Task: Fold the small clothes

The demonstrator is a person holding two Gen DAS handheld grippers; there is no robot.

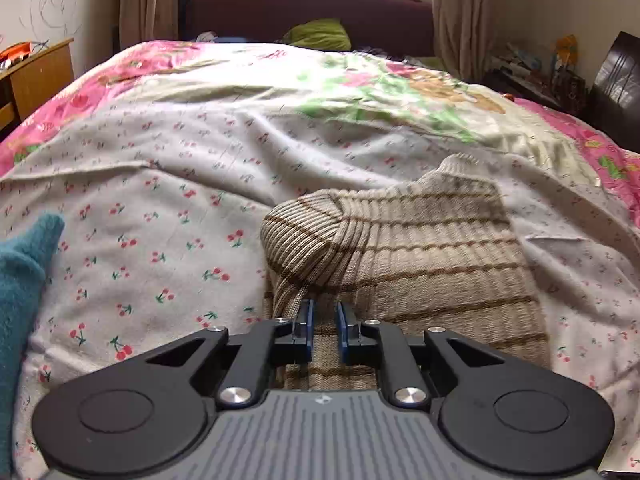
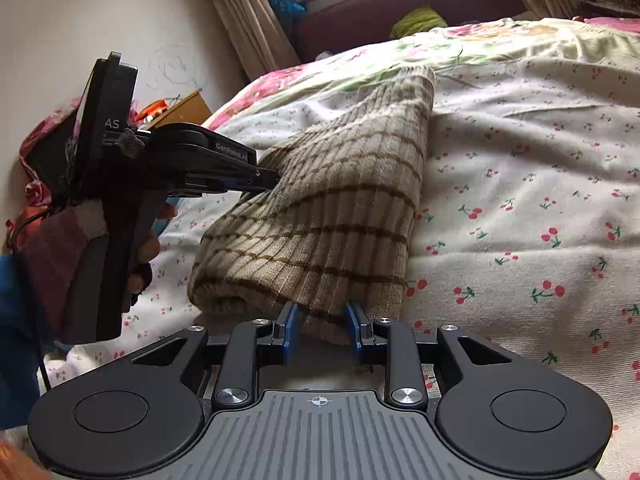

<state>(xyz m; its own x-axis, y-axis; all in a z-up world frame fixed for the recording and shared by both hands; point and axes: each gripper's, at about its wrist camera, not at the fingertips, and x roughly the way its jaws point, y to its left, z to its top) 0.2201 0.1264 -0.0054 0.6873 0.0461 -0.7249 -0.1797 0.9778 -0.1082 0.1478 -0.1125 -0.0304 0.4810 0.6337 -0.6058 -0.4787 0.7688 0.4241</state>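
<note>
Both grippers, left gripper and right gripper, are clamped on the striped knit sweater near the bed's front edge, so it's roughly half-folded, probably one more fold left.

Bed with cherry-print sheet, stuff on top.
We see a striped beige knit sweater lying folded on the sheet, a teal cloth at the left edge, a pink floral quilt further back, a green bundle by the headboard.
</note>
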